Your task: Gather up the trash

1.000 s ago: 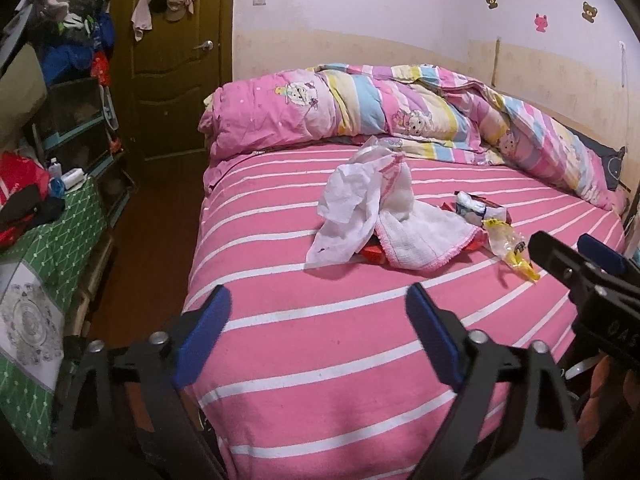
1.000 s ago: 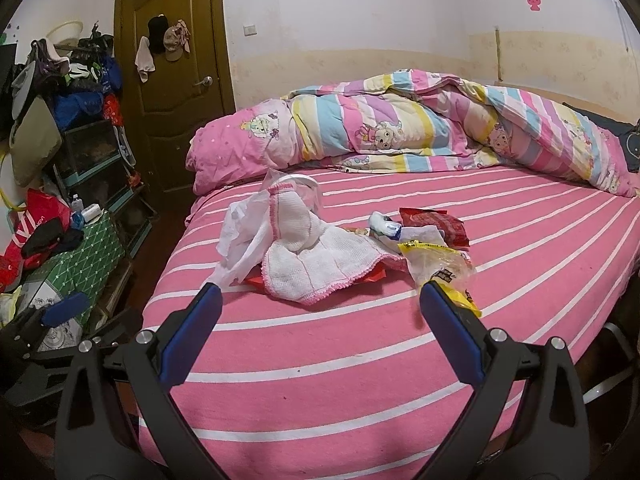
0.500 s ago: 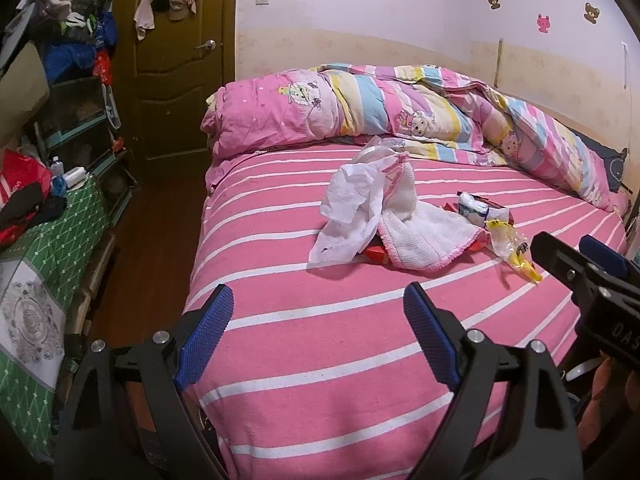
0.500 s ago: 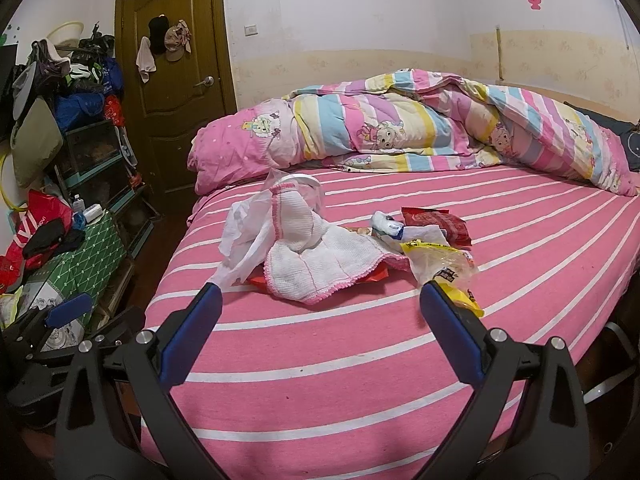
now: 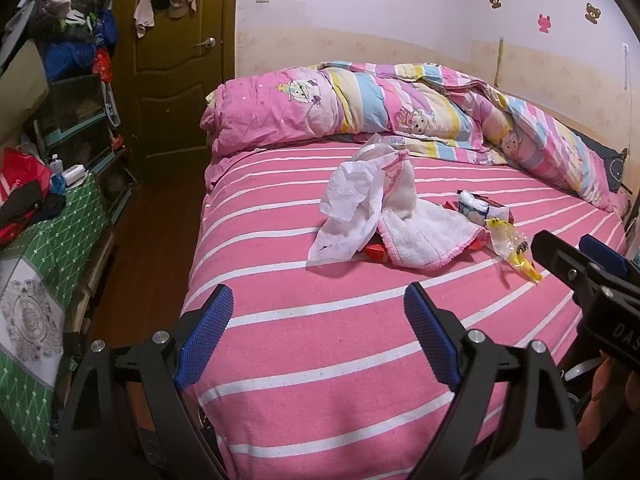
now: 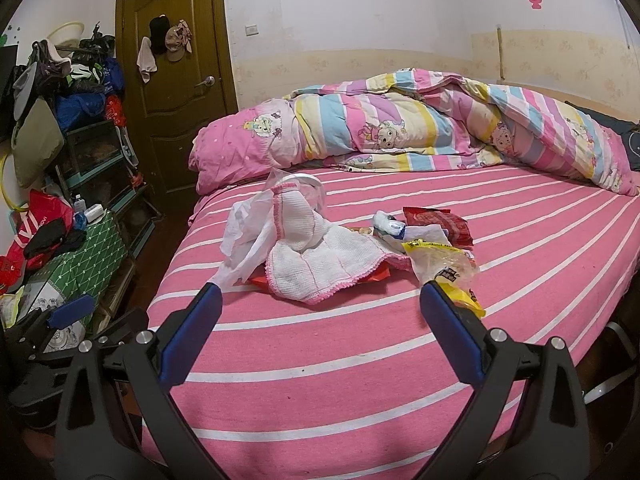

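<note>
Left wrist view: both grippers, left gripper [image 5: 318,332] and right gripper [image 6: 320,320], gape wide and empty over the pink striped bed [image 5: 320,360]; trash [image 5: 404,216] lies mid-frame.

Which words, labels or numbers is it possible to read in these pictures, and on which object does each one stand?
"DAS": white letters on the right gripper body, cut off by the edge of the left wrist view.
Red bag beside the bed: large white letters, only partly shown, not readable.
Yellow wrapper: a dark label, too small to read.
Red snack packet and small white-blue packet: print too blurred to read.
</note>
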The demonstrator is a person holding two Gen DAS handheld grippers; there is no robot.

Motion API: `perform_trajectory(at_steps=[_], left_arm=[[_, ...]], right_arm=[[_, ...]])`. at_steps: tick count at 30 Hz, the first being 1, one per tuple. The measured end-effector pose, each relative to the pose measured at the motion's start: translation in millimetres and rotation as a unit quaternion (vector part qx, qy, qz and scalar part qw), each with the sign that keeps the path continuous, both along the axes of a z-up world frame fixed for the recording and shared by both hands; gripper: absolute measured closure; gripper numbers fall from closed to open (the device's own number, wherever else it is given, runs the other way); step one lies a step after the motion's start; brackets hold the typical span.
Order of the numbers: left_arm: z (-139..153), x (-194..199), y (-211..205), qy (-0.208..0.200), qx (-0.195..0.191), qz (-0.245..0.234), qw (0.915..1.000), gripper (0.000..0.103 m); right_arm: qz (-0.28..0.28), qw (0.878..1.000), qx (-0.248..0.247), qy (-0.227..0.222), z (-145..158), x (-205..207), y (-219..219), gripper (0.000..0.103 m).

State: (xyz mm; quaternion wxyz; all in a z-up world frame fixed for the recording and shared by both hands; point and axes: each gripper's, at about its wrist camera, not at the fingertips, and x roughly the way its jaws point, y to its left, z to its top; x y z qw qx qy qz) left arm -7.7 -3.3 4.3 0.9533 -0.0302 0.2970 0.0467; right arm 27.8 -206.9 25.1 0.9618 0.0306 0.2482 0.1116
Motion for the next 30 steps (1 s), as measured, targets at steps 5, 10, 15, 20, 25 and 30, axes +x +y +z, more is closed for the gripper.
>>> perform_trajectory(at_steps=[5,10,15,20,25,30], left_arm=[[-1.2,0.2,0.6,0.003,-0.002,0.002,1.0,0.018],[-0.6,0.8,1.1,0.003,-0.002,0.001,1.0,0.017],[-0.5,0.9,1.1,0.004,-0.001,0.0,1.0,0.017],[0.0,1.5,1.1,0.004,-0.004,-0.001,1.0,0.015],[0.0,1.6,1.4,0.005,-0.003,-0.001,1.0,0.015],[0.0,1.6,1.3,0.005,-0.003,-0.001,1.0,0.015]], right_arm=[[0.001,1.0,0.0,0.001,0.0,0.2,-0.3,0.005],[0.001,1.0,0.001,0.001,0.1,-0.3,0.9,0.005],[0.001,1.0,0.003,0.0,0.2,-0.4,1.3,0.005],[0.008,1.0,0.007,-0.003,-0.2,-3.6,5.7,0.005],[0.009,1.0,0.009,-0.002,-0.8,-3.8,5.6,0.005],[0.009,1.0,0.008,-0.003,-0.5,-4.2,7.0,0.005]])
